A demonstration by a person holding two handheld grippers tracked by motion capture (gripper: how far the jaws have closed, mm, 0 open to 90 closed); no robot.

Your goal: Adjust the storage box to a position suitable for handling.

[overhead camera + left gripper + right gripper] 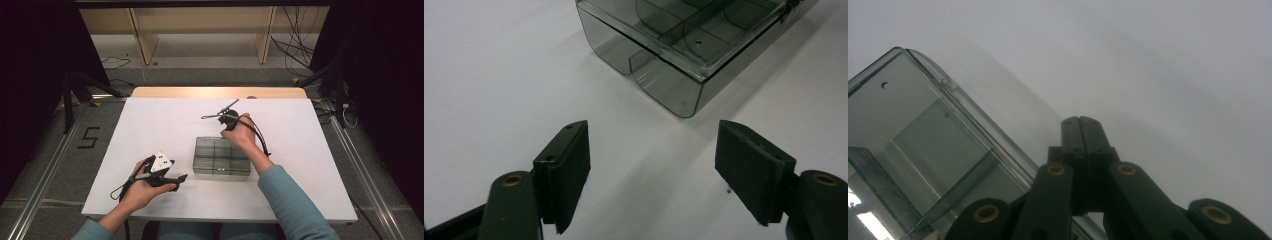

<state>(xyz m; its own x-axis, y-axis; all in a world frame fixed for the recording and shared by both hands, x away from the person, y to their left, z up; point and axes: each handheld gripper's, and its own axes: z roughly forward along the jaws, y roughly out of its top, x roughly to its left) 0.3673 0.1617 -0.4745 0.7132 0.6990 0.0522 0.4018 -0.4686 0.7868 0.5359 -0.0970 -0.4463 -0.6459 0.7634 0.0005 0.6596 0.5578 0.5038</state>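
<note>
Resting near the middle of the white-topped bench point(150, 125), a smoky, see-through plastic compartment box point(221, 156) lay closed in the high view, its inner dividers showing through the lid. The left tongs point(181, 177) sat at about eight o'clock from the box, just beside its near left corner without touching it, held low over the bench in the person's left hand point(145, 190). In the left gripper view those tongs point(651, 167) stood wide apart with nothing but bare white surface between the pads, and the box's corner point(684, 55) lay ahead at twelve to one o'clock. The right tongs point(229, 131) were at about twelve o'clock from the box, at its far edge, gripped by the right hand point(242, 132) in a teal sleeve point(290, 200). In the right gripper view the right tongs point(1081, 130) were pressed fully together, holding nothing, tips just beside the box's rounded rim point(938, 85) at about nine o'clock; whether they touched it could not be told.
</note>
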